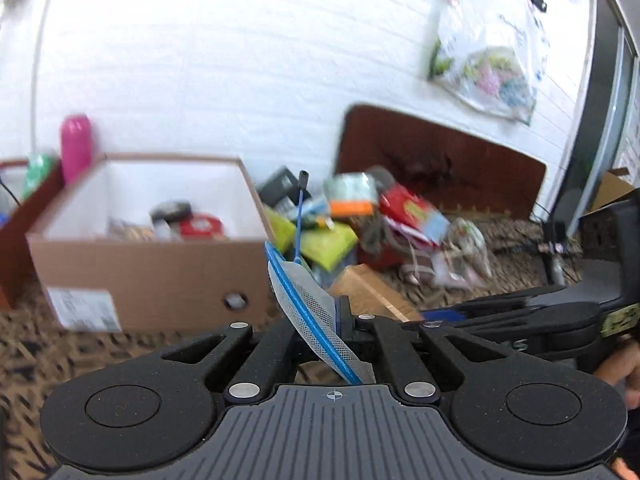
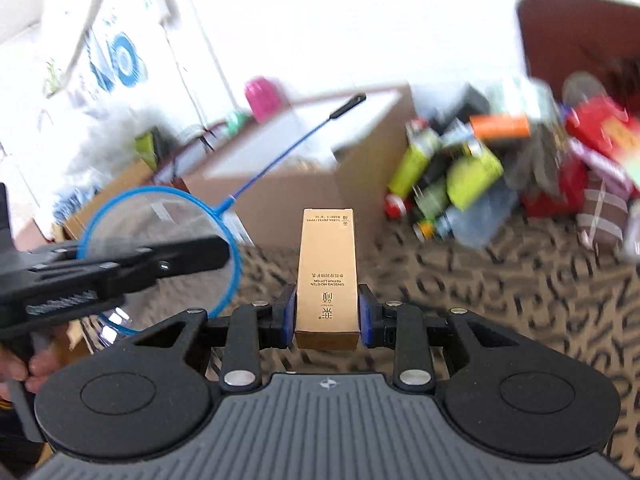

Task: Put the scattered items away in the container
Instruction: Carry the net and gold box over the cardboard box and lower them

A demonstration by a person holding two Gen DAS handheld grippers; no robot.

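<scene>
My left gripper [image 1: 340,316] is shut on a small blue hand net [image 1: 304,300], gripping its mesh hoop; the thin blue handle sticks up and away. The net also shows in the right wrist view [image 2: 160,232], with the left gripper [image 2: 192,256] clamped across the hoop. My right gripper [image 2: 327,314] is shut on a gold lotion box [image 2: 327,276], held lengthwise above the carpet. The gold box shows in the left wrist view [image 1: 368,292] too. The open cardboard box [image 1: 152,276] stands ahead left, with a few items inside; it shows behind the net in the right wrist view [image 2: 296,184].
A heap of scattered items [image 1: 360,220] lies right of the box on the patterned carpet [image 2: 500,280]; it also shows at the right wrist view's right [image 2: 500,168]. A pink bottle [image 1: 75,146] stands behind the box. A brown board [image 1: 440,164] leans on the white wall.
</scene>
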